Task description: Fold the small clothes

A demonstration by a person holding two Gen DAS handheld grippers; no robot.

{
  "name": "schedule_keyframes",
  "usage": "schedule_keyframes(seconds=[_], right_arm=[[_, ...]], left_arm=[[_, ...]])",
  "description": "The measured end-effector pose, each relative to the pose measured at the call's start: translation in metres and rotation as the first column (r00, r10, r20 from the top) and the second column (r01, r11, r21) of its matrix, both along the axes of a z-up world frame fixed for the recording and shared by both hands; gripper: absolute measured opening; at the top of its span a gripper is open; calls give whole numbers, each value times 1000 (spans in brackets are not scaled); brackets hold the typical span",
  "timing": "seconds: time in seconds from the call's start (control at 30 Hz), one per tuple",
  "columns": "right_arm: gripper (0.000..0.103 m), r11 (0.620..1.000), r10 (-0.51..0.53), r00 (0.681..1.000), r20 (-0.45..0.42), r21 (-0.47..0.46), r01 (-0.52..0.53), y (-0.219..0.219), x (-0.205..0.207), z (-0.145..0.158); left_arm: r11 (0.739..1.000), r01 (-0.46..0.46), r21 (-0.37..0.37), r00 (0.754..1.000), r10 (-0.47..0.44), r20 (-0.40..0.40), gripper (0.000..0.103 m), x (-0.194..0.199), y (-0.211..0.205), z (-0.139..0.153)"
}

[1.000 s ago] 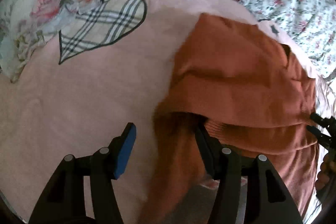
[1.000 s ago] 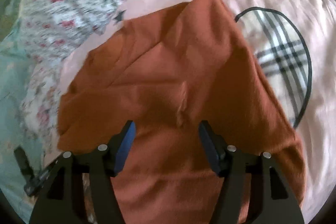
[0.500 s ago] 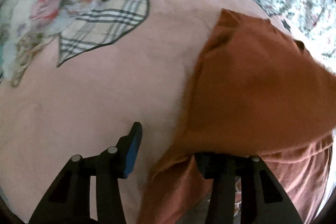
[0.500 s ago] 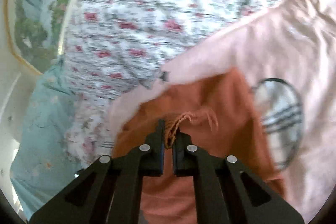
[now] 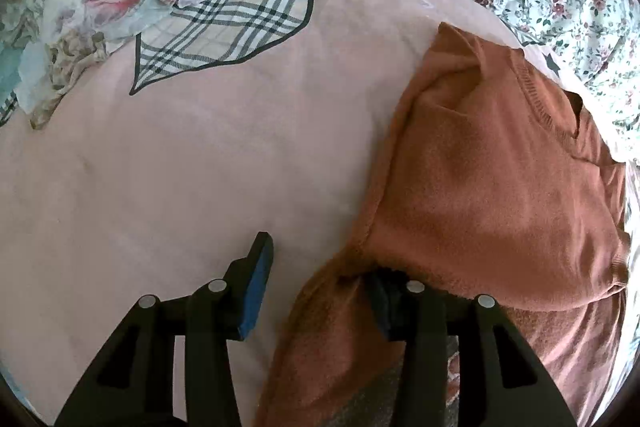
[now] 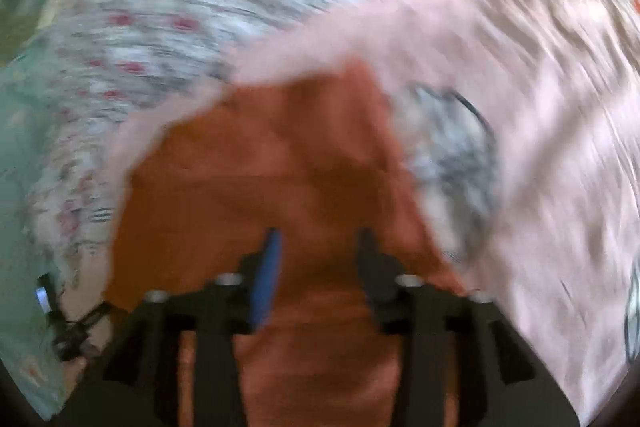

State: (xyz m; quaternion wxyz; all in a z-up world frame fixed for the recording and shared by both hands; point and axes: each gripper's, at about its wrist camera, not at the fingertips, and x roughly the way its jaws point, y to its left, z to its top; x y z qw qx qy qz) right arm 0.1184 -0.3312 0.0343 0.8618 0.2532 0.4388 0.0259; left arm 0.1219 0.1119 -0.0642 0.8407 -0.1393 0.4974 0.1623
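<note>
Right wrist view is smeared by motion; fine detail cannot be made out. The right finger of the left hand-held gripper (image 5: pixel 316 291) is partly hidden under the rust-orange sweater (image 5: pixel 500 187), whose edge hangs between the spread jaws, unpinched. The right hand-held gripper (image 6: pixel 316 259) is seen spread above the sweater, jaws just reopened, nothing held. Sweater is folded, knitted, lying on the pink blanket (image 5: pixel 180 167) with a plaid heart (image 5: pixel 228 31).
</note>
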Motion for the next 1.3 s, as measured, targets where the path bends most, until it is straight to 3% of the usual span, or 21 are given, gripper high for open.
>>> schedule_keyframes(seconds=[0.03,0.13,0.23,0.33,0.4,0.53,0.57,0.63,0.73,0.87,0.97,1.07,1.13,1.3], right_arm=[[65,994,91,996,23,59,-93,17,22,5],[65,940,285,958,32,183,-286,69,87,1],[65,871,448,893,47,204,-448,131,151,-9],[65,807,552,834,20,240,-540,178,201,-24],[67,763,636,771,-30,174,-622,212,227,-35],[72,610,792,594,-140,141,-780,261,239,-64],[72,579,815,566,-125,138,-804,271,237,-64],[72,537,838,543,-53,250,-806,282,244,-63],[72,514,808,583,80,388,-765,293,262,-60],[72,649,632,764,130,450,-613,288,280,-72],[70,721,528,835,151,439,-536,270,269,-68],[70,801,439,887,142,385,-458,229,257,-51],[70,833,397,906,147,357,-423,198,241,-39],[70,861,367,923,113,335,-383,131,169,-28]], left_arm=[[1000,-4,-3,1000,4,1,47,0,0,0],[1000,-15,-12,1000,15,5,47,0,1,-1],[999,-24,-34,1000,24,8,47,-1,3,-1],[998,-31,-53,999,32,12,47,-2,4,0],[997,-33,-65,999,34,16,48,-3,5,-1],[995,-36,-96,999,39,30,48,-5,9,-3],[994,-36,-101,999,39,32,48,-6,10,-3],[993,-38,-113,998,42,37,48,-6,12,-4],[991,-43,-125,998,49,41,48,-10,14,-4],[987,-62,-147,997,69,44,50,-14,22,0],[985,-63,-162,997,70,38,52,-25,26,4],[987,-41,-154,999,46,26,50,-40,26,9],[983,-28,-179,999,35,34,50,-53,28,16],[976,18,-217,994,6,109,50,-43,21,41]])
